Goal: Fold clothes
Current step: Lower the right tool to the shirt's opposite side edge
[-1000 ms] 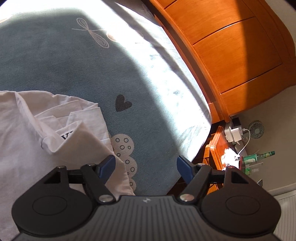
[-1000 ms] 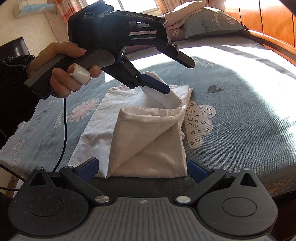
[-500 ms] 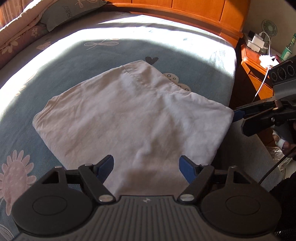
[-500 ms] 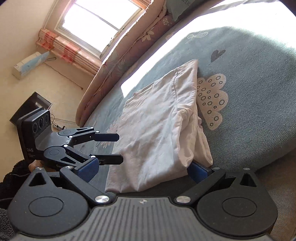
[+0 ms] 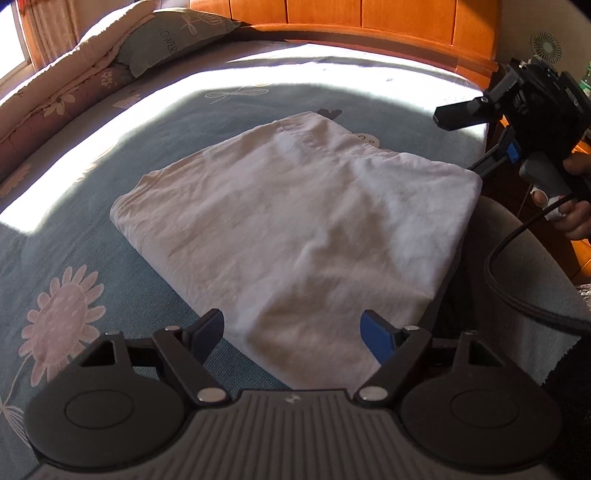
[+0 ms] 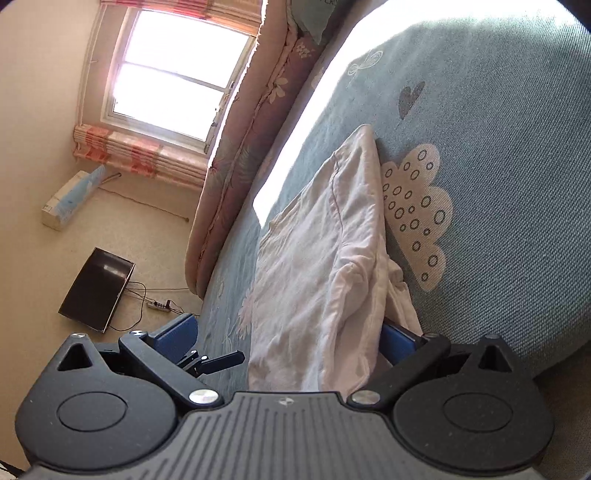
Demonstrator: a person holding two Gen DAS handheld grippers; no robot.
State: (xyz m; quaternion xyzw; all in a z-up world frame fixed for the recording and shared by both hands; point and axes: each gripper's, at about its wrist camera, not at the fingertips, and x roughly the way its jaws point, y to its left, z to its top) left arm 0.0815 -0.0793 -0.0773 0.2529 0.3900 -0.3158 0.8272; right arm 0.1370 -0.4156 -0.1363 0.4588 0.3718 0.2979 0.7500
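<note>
Left wrist view: my left claw (image 5: 291,328) hangs spread and empty over the near corner of the folded garment (image 5: 295,221) on the bed (image 5: 74,258), right claw (image 6: 288,336) gapes astride its edge, seemingly gauging squareness.

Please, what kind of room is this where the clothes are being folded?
Most likely a bedroom in a home. The white garment lies on a bed with a blue patterned sheet, there is a pillow by a wooden headboard, and a curtained window.
</note>
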